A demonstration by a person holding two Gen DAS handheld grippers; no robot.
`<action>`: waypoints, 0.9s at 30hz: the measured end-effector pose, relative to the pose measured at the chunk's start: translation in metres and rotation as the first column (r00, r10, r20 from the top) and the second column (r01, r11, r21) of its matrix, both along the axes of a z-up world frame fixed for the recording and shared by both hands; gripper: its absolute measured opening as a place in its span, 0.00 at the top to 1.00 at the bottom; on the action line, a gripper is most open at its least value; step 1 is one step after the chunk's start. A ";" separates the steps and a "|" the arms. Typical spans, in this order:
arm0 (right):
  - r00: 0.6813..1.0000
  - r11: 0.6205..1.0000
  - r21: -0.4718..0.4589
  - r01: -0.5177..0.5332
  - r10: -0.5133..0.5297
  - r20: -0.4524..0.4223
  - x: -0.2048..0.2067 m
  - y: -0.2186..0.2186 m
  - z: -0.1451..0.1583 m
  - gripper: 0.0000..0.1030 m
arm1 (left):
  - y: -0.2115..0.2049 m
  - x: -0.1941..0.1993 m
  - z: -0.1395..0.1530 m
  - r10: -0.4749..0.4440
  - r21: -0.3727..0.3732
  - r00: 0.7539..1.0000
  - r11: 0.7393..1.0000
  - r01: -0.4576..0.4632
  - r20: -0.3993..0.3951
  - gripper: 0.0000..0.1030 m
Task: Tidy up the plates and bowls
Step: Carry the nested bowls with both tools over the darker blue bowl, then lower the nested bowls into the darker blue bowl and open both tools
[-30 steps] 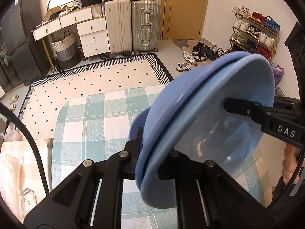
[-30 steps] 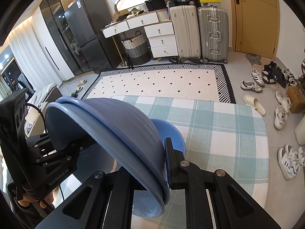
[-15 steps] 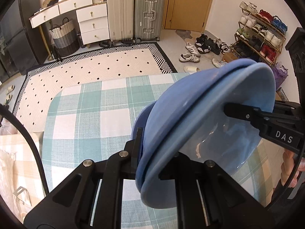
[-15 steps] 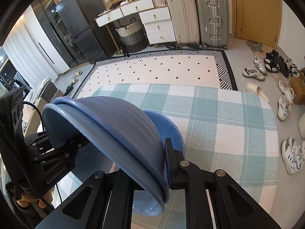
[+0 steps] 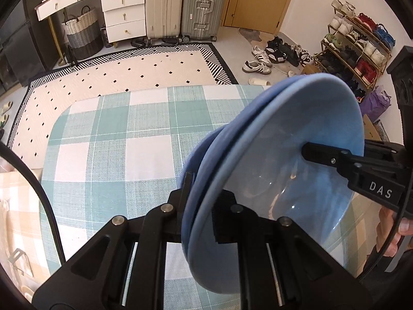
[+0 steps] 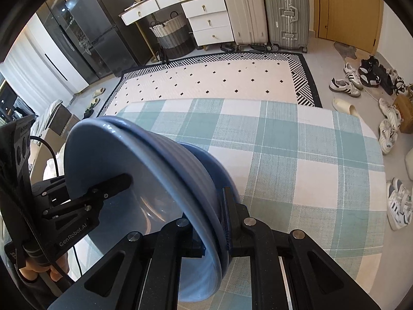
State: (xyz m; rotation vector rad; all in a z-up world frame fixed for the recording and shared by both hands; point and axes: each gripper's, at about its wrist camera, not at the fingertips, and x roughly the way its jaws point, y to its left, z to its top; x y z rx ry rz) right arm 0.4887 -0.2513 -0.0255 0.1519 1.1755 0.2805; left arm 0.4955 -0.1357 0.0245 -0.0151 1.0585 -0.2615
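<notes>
So: two nested blue bowls (image 5: 296, 155) held tilted on edge above the counter (image 5: 116, 139), checked cloth. Left gripper (image 5: 201, 201) pinches the near rim, one finger inside, one outside. Right gripper (image 6: 214, 217) pinches the opposite rim the same way. Rug (image 6: 219, 82) and suitcases (image 6: 265, 10) beyond.

Readable markings: two, both on tool bodies.
"DAS" in white on the right tool (image 5: 309, 152); "GenRobot.AI" in white on the left tool (image 6: 121, 180).
</notes>
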 end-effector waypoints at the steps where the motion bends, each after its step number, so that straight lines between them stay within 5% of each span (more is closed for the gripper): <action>1: 1.000 1.000 0.000 -0.004 0.004 -0.005 0.001 0.001 -0.003 0.90 | 0.001 0.002 -0.003 0.008 0.002 1.000 1.000 -0.008 0.002 0.92; 12: 0.999 0.997 -0.079 0.024 -0.022 0.026 0.004 -0.002 -0.005 0.86 | 0.005 0.022 -0.015 0.056 0.028 0.998 0.998 -0.056 0.010 0.91; 15: 0.999 0.999 -0.041 0.029 -0.028 0.019 0.003 -0.008 -0.005 0.86 | 0.013 0.025 -0.014 0.078 0.025 0.997 0.997 -0.078 0.018 0.88; 17: 0.999 0.999 -0.037 0.036 -0.035 0.028 0.002 -0.011 -0.002 0.86 | 0.018 0.027 -0.013 0.095 0.033 0.995 0.995 -0.096 0.018 0.71; 21: 0.999 0.999 -0.029 0.032 -0.031 0.042 -0.002 -0.010 0.004 0.77 | 0.026 0.026 -0.011 0.114 0.025 0.993 0.993 -0.115 0.031 0.54; 23: 0.998 0.999 -0.023 0.028 -0.027 0.051 -0.005 -0.010 0.008 0.69 | 0.030 0.023 -0.009 0.118 0.027 0.992 0.992 -0.119 0.042 0.42; 25: 0.997 1.000 -0.016 0.026 -0.025 0.070 -0.009 -0.008 0.014 0.50 | 0.032 0.020 -0.007 0.123 0.022 0.991 0.992 -0.124 0.046 0.33; 27: 0.997 1.000 -0.012 0.025 -0.024 0.079 -0.012 -0.008 0.018 0.47 | 0.035 0.018 -0.006 0.125 0.007 0.991 0.992 -0.126 0.046 0.29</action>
